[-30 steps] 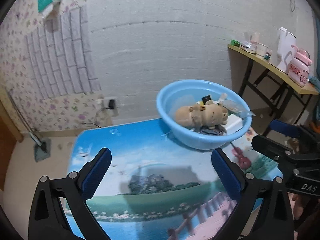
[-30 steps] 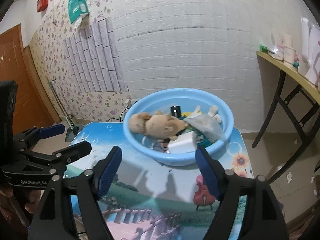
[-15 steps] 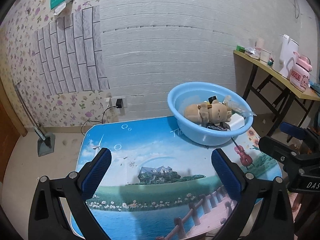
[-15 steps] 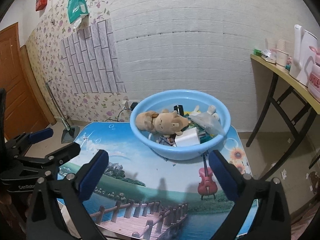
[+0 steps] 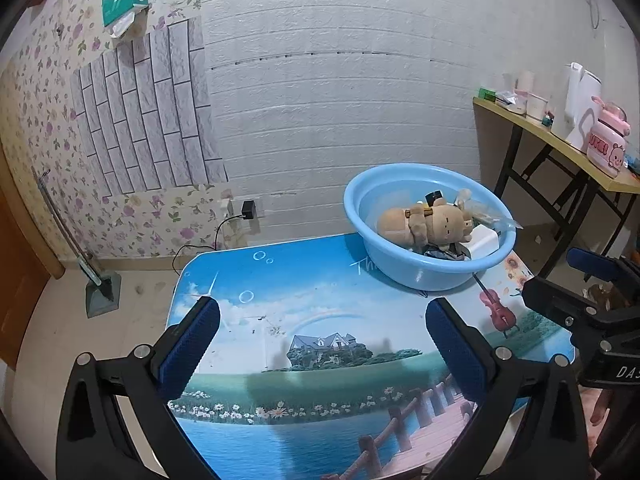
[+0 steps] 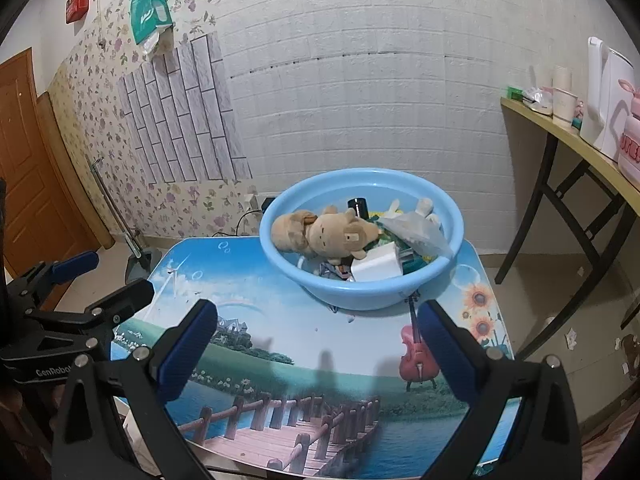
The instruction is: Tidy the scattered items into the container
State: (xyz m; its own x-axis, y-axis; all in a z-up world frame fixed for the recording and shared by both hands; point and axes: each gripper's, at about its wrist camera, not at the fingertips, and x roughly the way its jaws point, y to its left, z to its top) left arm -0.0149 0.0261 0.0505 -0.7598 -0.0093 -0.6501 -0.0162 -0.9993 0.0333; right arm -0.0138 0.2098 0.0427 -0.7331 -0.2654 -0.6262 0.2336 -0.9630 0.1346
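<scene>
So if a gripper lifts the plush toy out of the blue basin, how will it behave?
The plush toy looks soft, so it would probably squash and sag when gripped. It seems light. Lying across other items in the blue basin, it may drag some along.

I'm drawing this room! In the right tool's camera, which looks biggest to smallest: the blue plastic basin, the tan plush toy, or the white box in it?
1. Round blue plastic basin, clearly the largest.
2. Tan plush toy lying inside it.
3. White box, smallest, though other things partly cover it.
</scene>
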